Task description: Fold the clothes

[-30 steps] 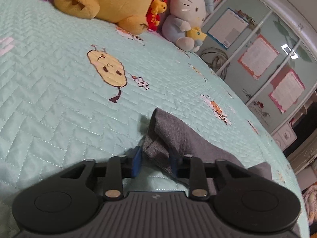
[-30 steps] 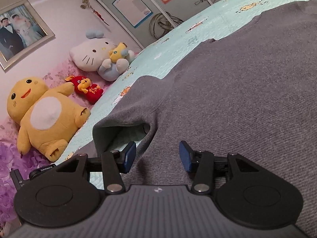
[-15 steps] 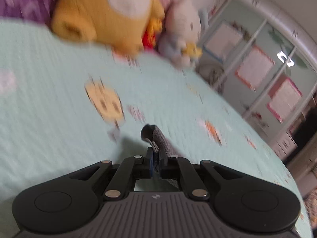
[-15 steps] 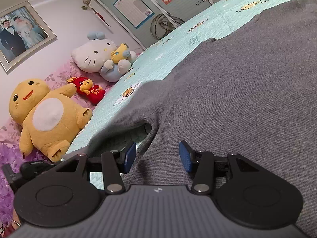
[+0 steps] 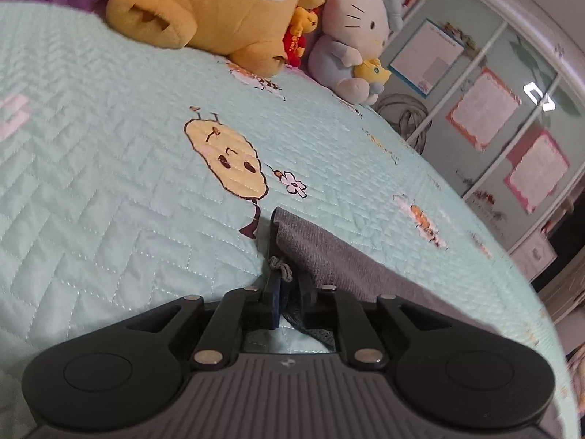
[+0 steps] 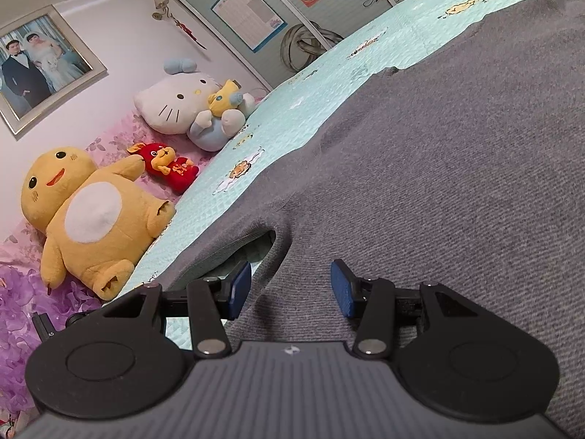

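A grey knit sweater (image 6: pixel 438 168) lies spread on the mint quilted bedspread (image 6: pixel 292 117). In the left wrist view my left gripper (image 5: pixel 290 292) is shut on the end of the grey sleeve (image 5: pixel 314 252), whose cuff sticks up past the fingers above the bedspread (image 5: pixel 109 183). In the right wrist view my right gripper (image 6: pixel 290 287) is open, its blue pads either side of the sweater's armpit fold, low over the cloth and holding nothing. The sleeve runs off to the left under the left finger.
A yellow plush toy (image 6: pixel 87 216), a small red plush (image 6: pixel 168 166) and a white cat plush (image 6: pixel 190 109) sit along the headboard side. A framed photo (image 6: pixel 36 66) hangs on the wall. Wardrobe doors with posters (image 5: pixel 486 109) stand beyond the bed.
My left gripper closed on the sleeve end and lifted it, pulling the sleeve taut. My right gripper stayed open over the armpit fold, barely shifting.
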